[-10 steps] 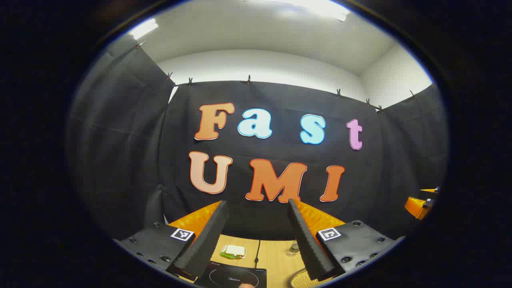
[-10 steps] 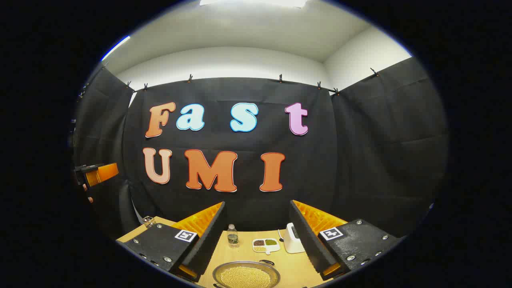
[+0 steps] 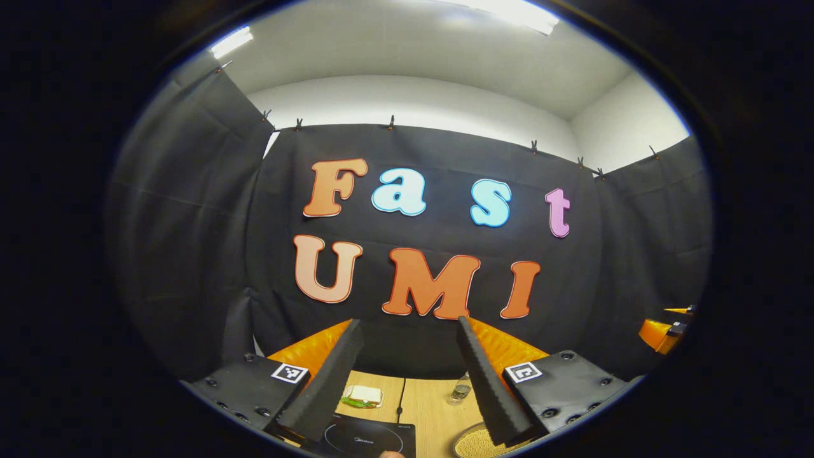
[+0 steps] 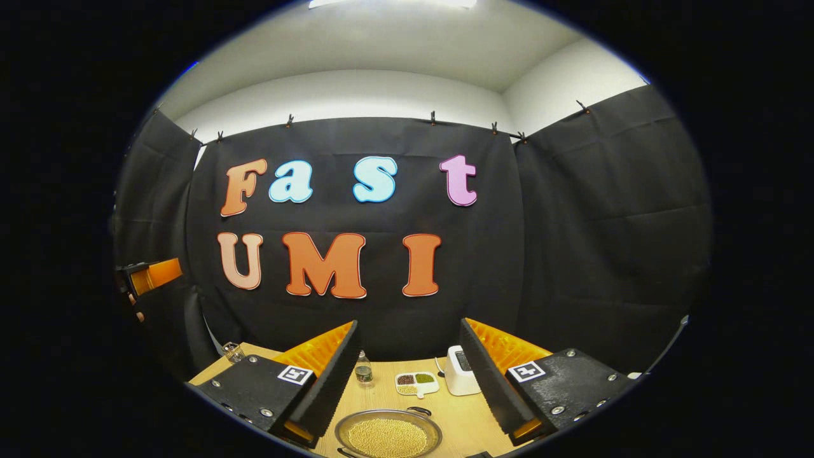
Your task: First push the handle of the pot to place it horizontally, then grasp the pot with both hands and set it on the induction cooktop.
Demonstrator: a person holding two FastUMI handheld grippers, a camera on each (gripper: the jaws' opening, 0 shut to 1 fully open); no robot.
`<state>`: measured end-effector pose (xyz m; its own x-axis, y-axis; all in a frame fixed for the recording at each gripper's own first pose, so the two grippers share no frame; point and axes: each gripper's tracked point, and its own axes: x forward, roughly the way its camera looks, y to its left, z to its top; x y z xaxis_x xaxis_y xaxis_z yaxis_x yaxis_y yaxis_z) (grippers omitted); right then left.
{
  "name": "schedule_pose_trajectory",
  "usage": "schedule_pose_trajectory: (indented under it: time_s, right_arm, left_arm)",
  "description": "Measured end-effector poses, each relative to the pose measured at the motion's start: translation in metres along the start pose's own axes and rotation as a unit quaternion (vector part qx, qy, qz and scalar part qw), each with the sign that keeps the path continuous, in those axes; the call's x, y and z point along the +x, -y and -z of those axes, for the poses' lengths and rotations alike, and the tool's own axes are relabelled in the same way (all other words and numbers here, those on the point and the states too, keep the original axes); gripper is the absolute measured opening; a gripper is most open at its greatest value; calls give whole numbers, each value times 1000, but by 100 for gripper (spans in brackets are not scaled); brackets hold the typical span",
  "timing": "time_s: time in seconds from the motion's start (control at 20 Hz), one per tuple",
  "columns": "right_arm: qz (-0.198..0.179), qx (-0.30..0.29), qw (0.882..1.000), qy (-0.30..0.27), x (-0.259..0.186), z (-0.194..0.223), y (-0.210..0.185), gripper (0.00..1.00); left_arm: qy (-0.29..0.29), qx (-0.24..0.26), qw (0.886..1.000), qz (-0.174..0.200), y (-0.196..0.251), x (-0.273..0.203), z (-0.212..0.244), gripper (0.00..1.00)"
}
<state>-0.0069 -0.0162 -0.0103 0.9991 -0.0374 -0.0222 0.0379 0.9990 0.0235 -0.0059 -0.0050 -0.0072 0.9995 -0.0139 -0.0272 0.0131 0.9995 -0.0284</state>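
A shallow metal pot full of small yellow grains sits on the wooden table, low in the right gripper view, with one dark handle at its far rim. My right gripper hangs open above it, nothing between its fingers. In the left gripper view the black induction cooktop lies at the bottom edge. The pot's rim shows to its right, partly behind my right finger. My left gripper is open above the cooktop, apart from both.
On the table's far side stand a small glass bottle, a white divided dish of beans and a white appliance. A small jar stands at the left corner. A sponge-like pad lies behind the cooktop. The other gripper shows at far left.
Both views have tipped slightly downward: the wall has slid up and more of the table, pot and cooktop shows. Both grippers stay open.
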Motion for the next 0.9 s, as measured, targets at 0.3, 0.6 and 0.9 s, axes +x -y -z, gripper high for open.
schedule_pose_trajectory:
  time_s: [0.3, 0.6, 0.9]
  right_arm:
    - [4, 6, 1000, -2, -4, 3, 4, 100]
    - [9, 9, 1000, -13, -7, 9, 11, 96]
    - [9, 20, 1000, -12, -9, 12, 15, 77]
  left_arm:
    - [-1, -2, 1000, -12, -9, 0, 2, 98]
    - [12, -10, 1000, -12, -8, -5, -7, 98]
    - [17, 1, 1000, -14, -5, -7, -8, 97]
